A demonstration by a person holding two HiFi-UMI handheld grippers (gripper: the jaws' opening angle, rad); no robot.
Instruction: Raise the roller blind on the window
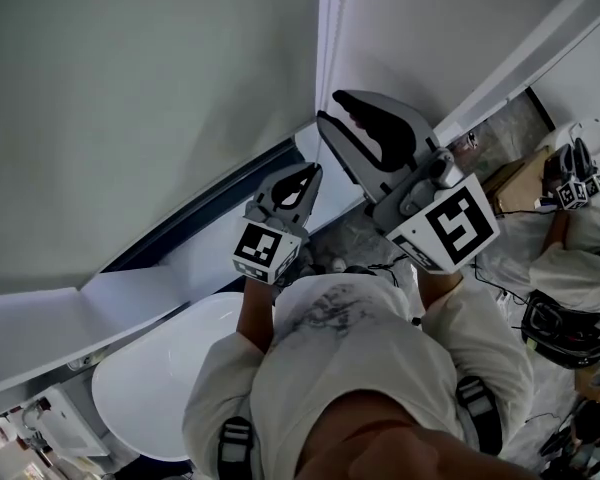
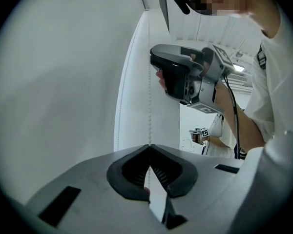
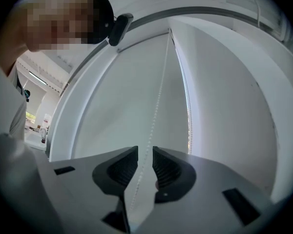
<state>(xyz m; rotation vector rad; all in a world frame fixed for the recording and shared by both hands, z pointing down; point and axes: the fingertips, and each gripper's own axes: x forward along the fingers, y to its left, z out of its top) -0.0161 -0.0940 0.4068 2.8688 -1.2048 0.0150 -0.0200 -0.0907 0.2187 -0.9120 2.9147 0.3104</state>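
With the left gripper [image 2: 149, 147] clamped on the bead chain [image 2: 150, 101] beside the roller blind [image 3: 122, 96], the right gripper [image 3: 145, 155], jaws apart around the chain higher up, should close squarely before 1 steady downward pull.

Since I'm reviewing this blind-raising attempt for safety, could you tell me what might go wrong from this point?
1. Only the left gripper is shut on the bead chain; if it slips, the blind may drop back.
2. The right gripper has its fingers apart around the chain without pressing; closing off-centre could miss it.
3. A second strand hangs close by; grabbing it might lower the blind.
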